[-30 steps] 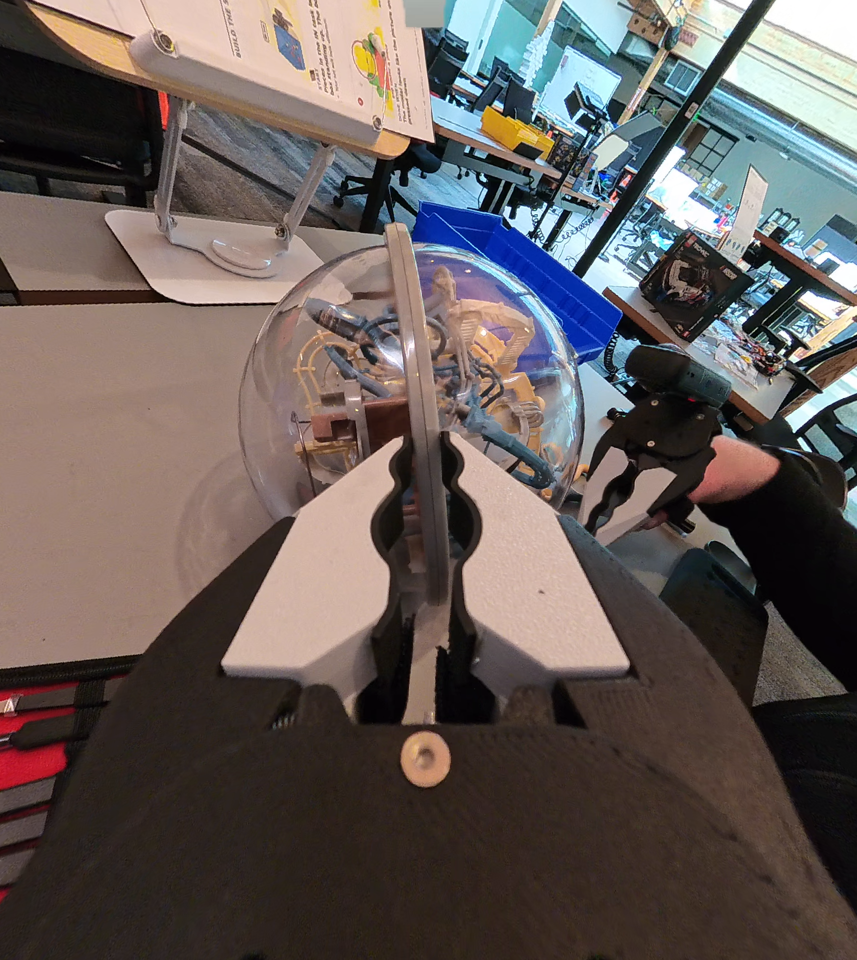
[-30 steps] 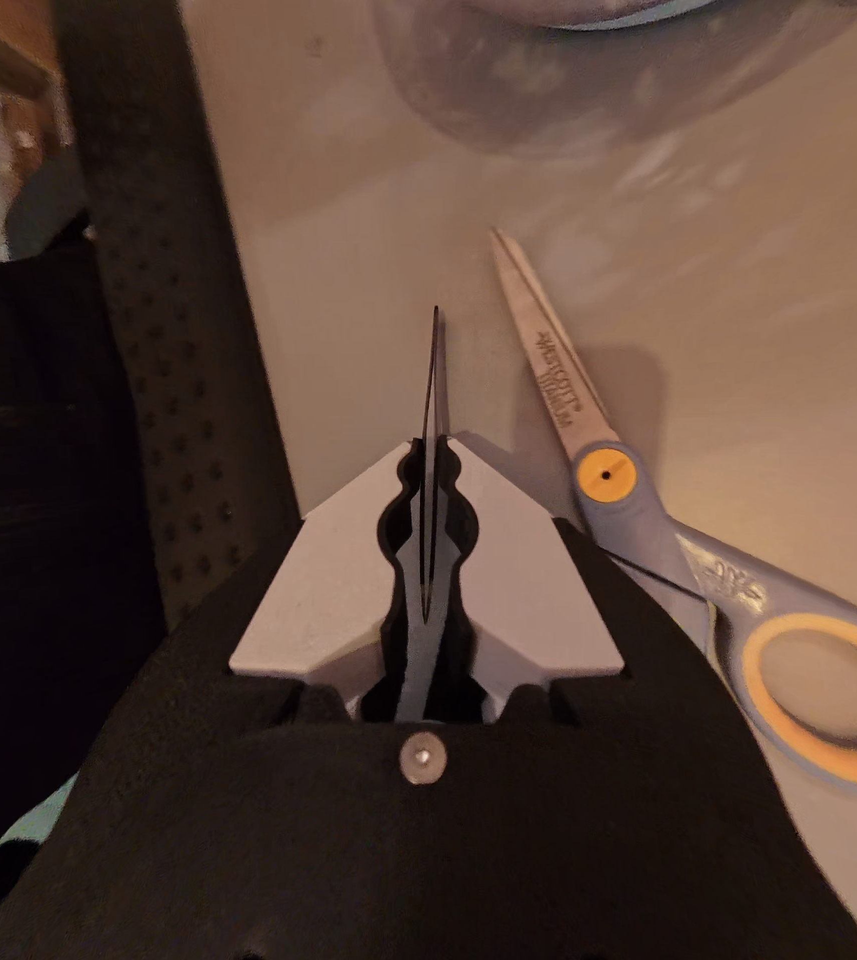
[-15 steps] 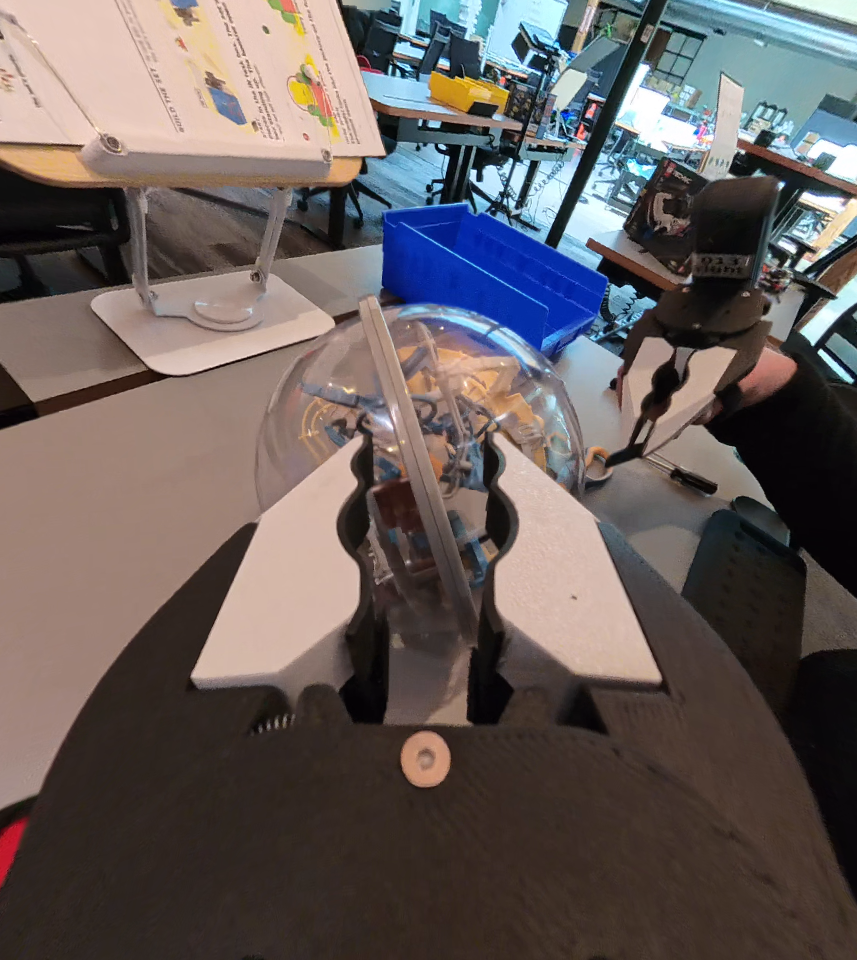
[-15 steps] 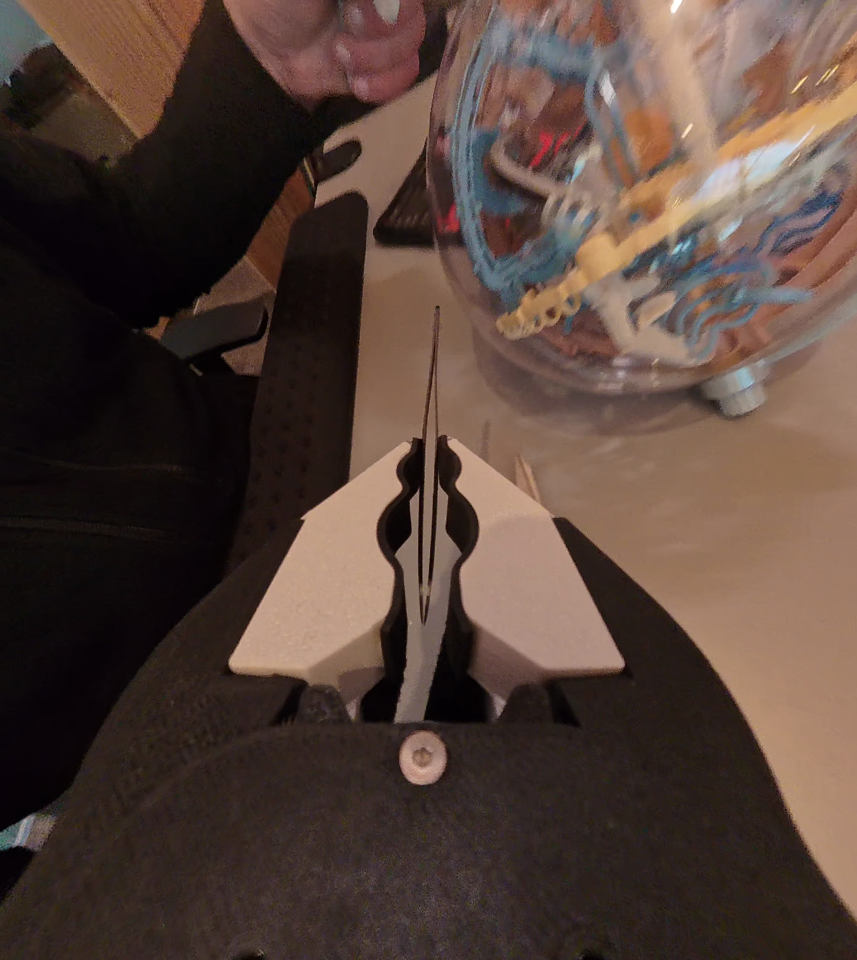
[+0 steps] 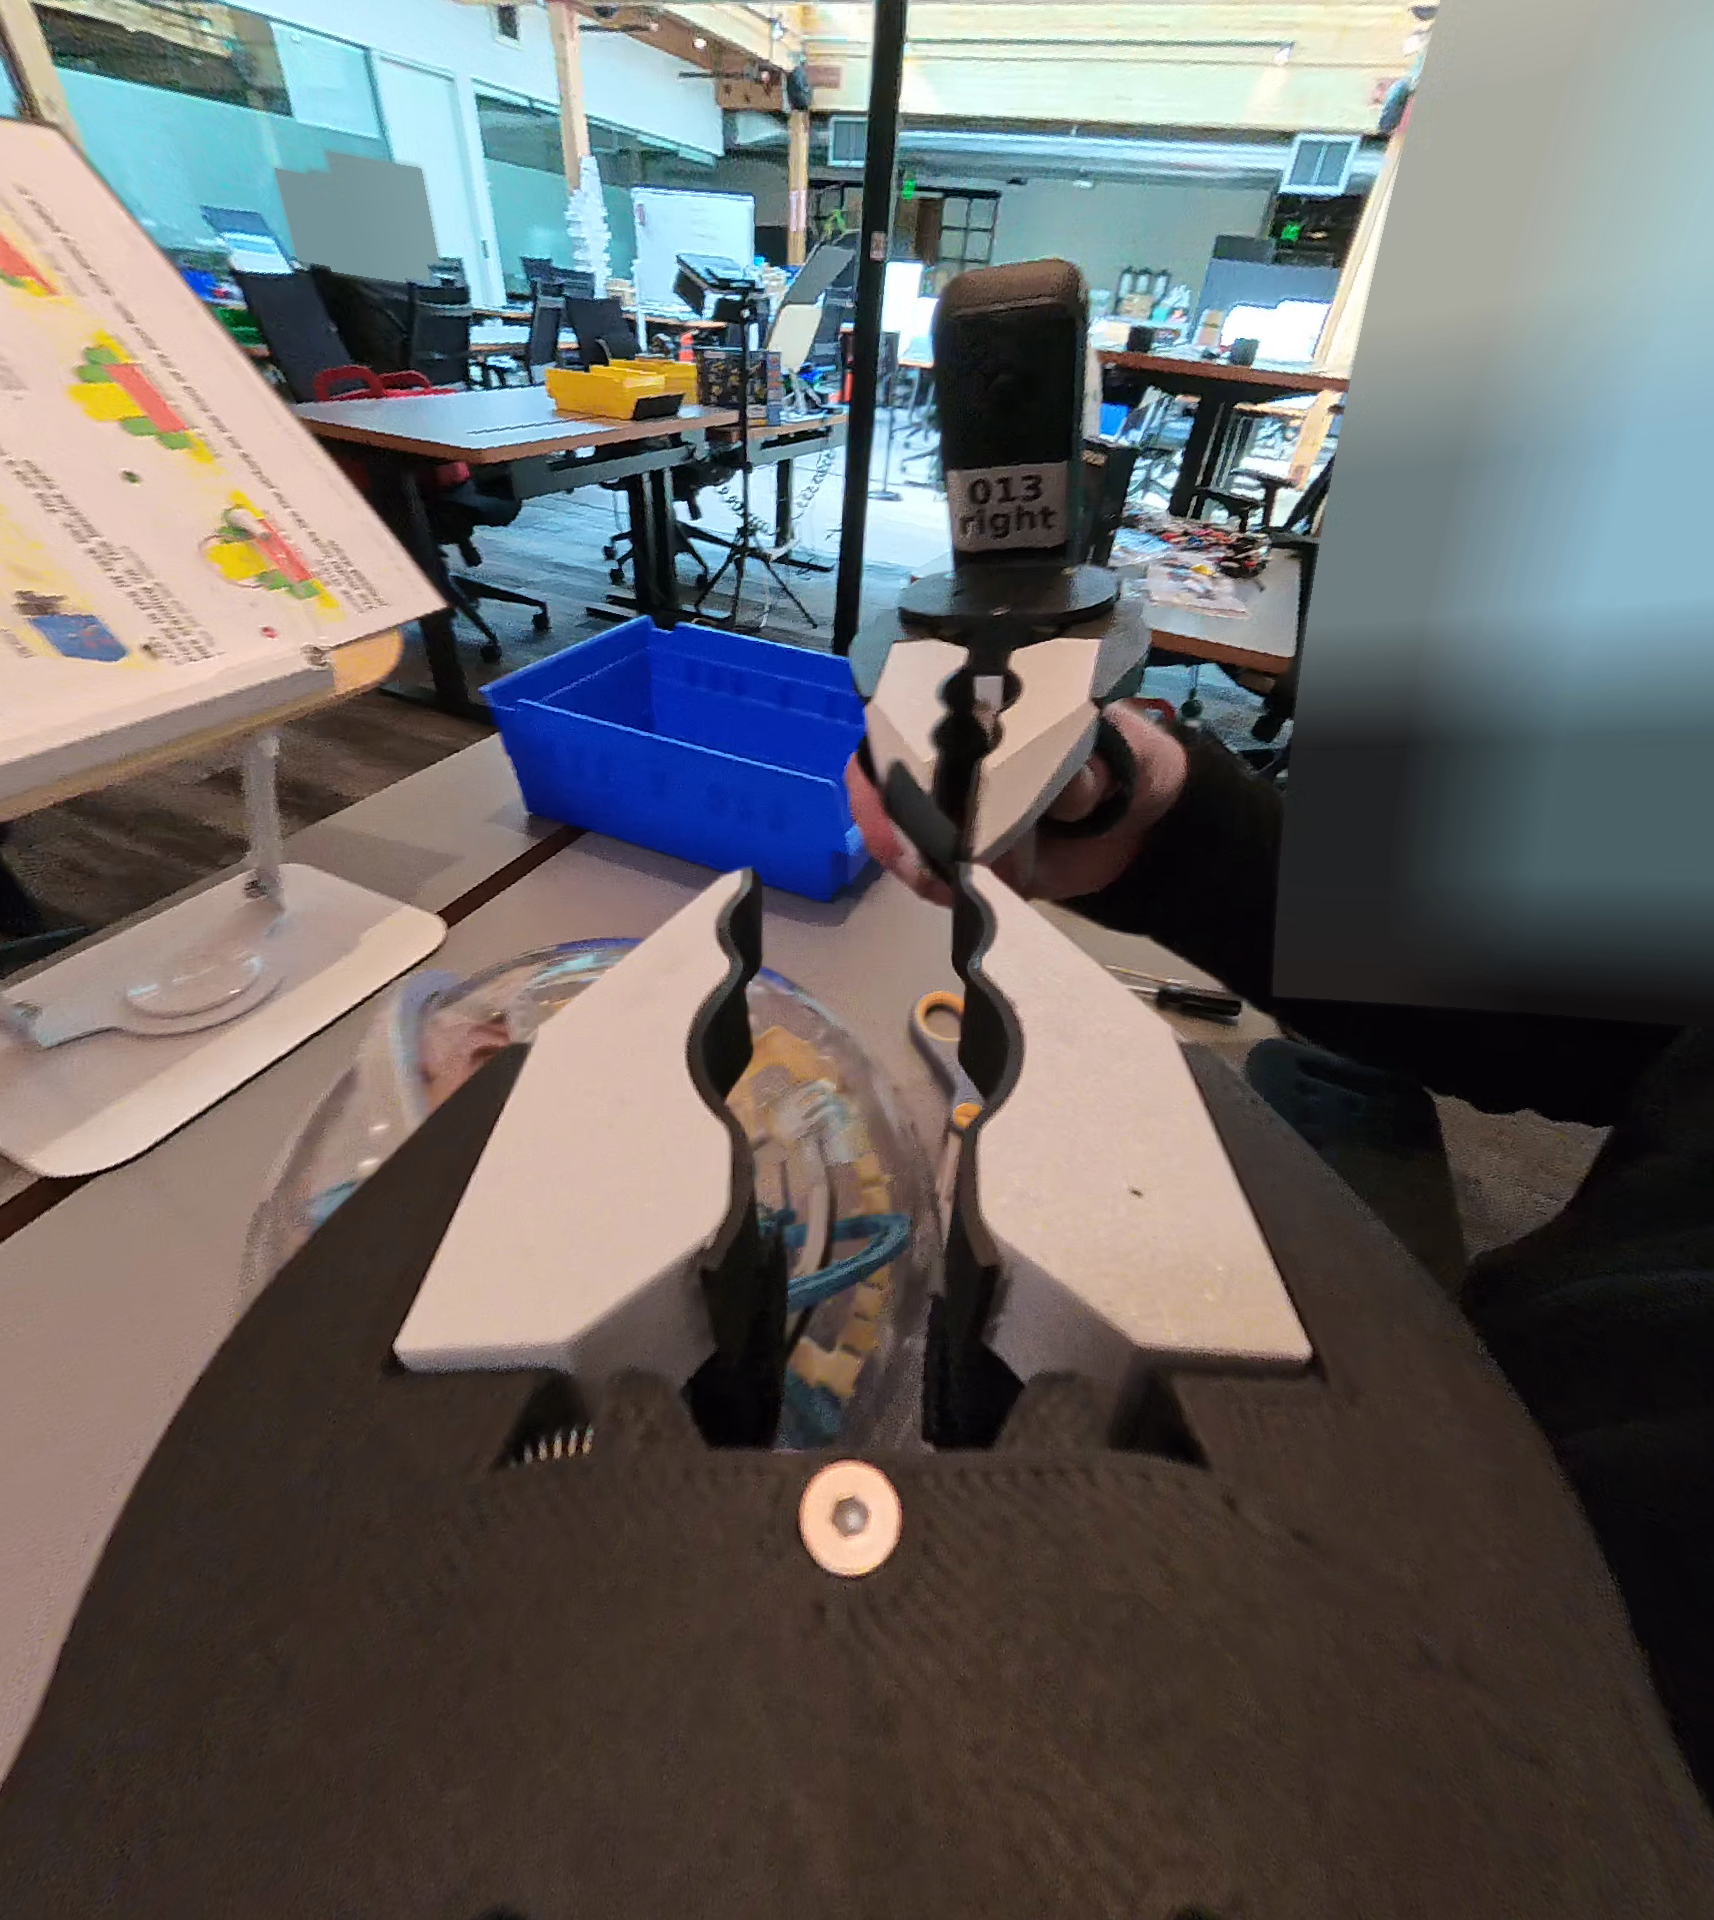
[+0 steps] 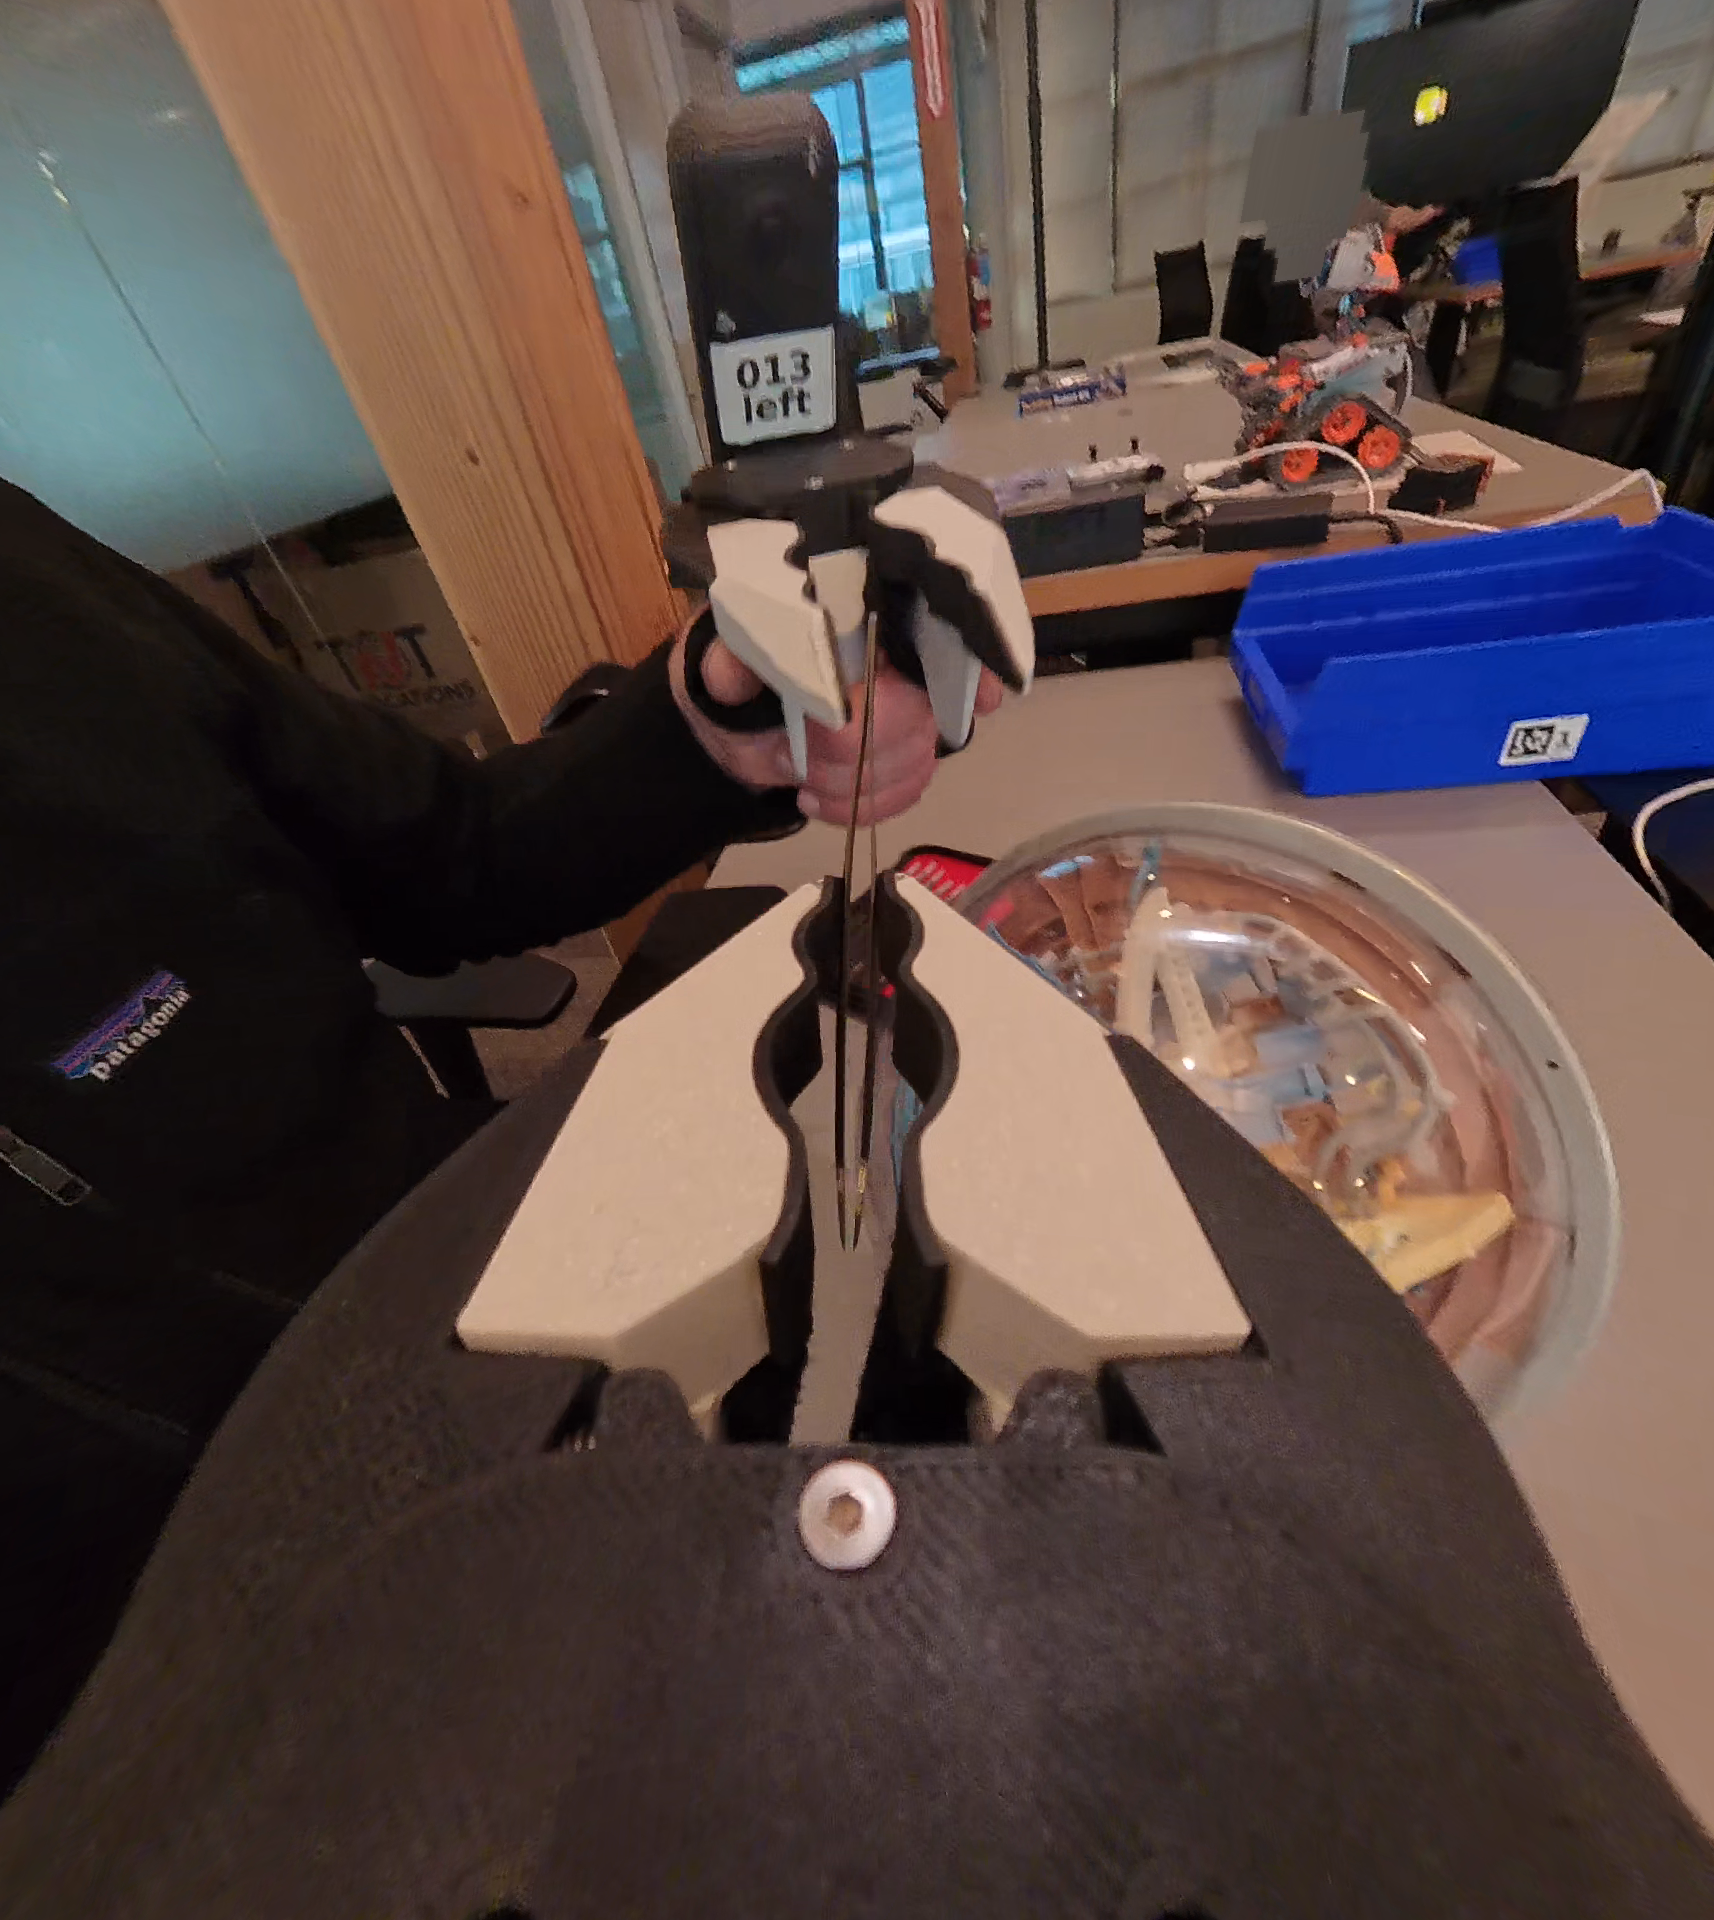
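Left gripper (image 5: 858, 894) hangs just above the clear maze sphere (image 6: 1300, 1039), jaws wide apart and empty. Right gripper (image 6: 858, 894), on the sphere's near side, is pinched nearly closed on thin black tweezers (image 6: 858, 748), whose tip pokes out toward the left gripper. The sphere rests on the grey table (image 6: 1663, 1351). Blue bin (image 6: 1518, 644) behind it, with a small white code tag; scissors (image 5: 941, 1039) lie just beside it. White stickers on both camera housings; not transcribed.
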The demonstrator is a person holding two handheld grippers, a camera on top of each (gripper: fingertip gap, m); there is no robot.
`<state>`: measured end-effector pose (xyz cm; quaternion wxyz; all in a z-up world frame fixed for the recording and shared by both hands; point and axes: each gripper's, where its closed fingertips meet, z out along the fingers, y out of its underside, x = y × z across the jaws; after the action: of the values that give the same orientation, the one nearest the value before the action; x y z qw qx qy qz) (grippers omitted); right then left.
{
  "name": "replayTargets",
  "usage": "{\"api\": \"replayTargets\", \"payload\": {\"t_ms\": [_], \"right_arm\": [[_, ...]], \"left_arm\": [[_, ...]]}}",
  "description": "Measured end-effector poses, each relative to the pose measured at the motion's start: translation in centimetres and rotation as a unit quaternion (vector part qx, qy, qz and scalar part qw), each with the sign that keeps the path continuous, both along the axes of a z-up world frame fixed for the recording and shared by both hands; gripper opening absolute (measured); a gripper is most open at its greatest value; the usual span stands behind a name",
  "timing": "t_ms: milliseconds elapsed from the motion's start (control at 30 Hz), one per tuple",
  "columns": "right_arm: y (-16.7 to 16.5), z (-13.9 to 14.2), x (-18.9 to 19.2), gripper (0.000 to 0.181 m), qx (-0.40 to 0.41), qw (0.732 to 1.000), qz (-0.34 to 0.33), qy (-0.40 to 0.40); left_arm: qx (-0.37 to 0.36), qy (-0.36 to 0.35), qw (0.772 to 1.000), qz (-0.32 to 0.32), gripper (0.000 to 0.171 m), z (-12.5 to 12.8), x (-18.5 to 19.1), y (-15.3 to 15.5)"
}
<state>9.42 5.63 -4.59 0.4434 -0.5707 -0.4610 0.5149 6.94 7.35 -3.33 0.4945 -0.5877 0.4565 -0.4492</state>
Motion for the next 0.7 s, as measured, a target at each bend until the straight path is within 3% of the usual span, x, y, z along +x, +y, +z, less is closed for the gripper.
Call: {"api": "replayTargets", "payload": {"t_ms": [200,333,600,700], "right_arm": [[-1.5,-1.2,-0.3,0.004,0.014,0.999,-0.024,0.017],[-2.7,-2.4,-0.1,0.004,0.026,0.999,-0.036,0.009],[-2.0,-3.8,1.6,0.008,0.015,0.996,-0.087,0.013],[-1.9,-2.9,3.1,0.017,0.033,0.993,-0.116,0.008]], "left_arm": [[-0.044,-0.065,0.996,-0.033,0.016,-1.2,2.8,-3.3],[-0.036,-0.081,0.996,-0.016,0.003,-1.8,3.6,-4.0],[0.041,-0.021,0.998,0.048,0.000,-2.4,4.3,-3.4],[0.135,0.055,0.985,0.097,0.000,-2.5,4.6,-2.9]]}}
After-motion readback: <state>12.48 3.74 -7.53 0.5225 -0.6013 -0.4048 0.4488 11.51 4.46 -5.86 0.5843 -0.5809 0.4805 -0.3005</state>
